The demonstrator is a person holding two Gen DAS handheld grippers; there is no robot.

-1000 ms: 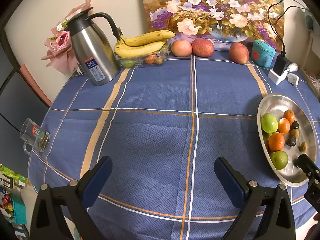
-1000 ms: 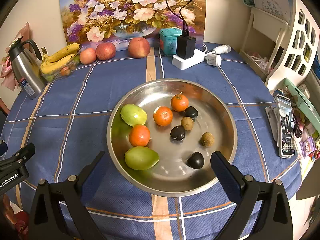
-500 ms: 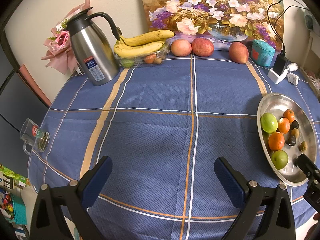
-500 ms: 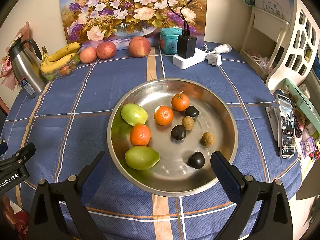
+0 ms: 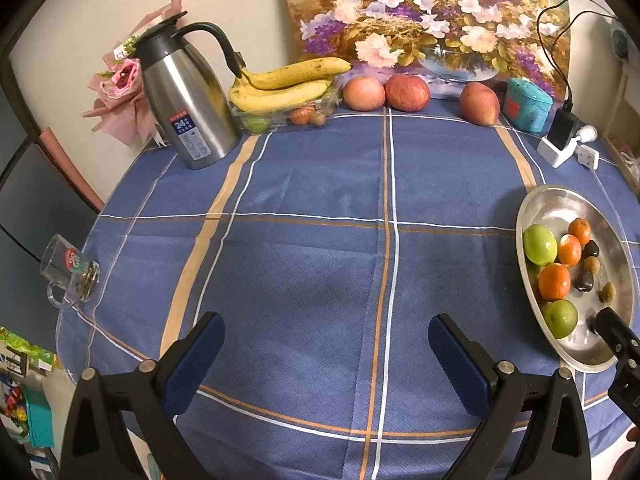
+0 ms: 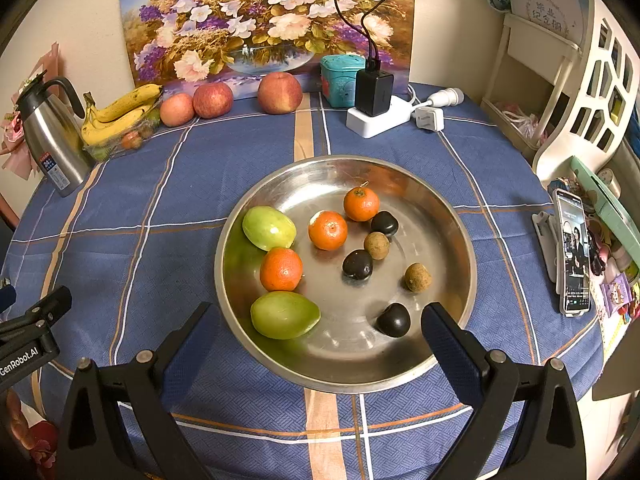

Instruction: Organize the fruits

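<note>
Landmark: round steel dish on the blue checked tablecloth.
Green fruits: two in the dish, at its left side; far one, near one.
Tangerines: three in the dish; one toward the far middle, one just left of it, one between the two green fruits, touching or nearly touching both.
Dark round fruits: three in the dish; one beside the far tangerine, one at the centre, one by the near rim.
Brown small fruits: two in the dish; one between the two farther dark fruits, one right of centre.
Apples: three beyond the dish along the painting;.
Bananas: one bunch far left of the dish, lying on a clear box holding a few small fruits, exact count unclear.
Thermos jug: one, left of the bananas.
Glass mug: one, far left of the dish at the table edge.
Power strip: one, beyond the dish, black charger plugged in.
Teal tin: one, left of the power strip.
Phone: one, right of the dish.
Left gripper: fingers spread wide, holding nothing, above bare cloth left of the dish.
Right gripper: fingers spread wide, holding nothing, above the near rim of the dish, near green fruit and near dark fruit between the tips.
</note>
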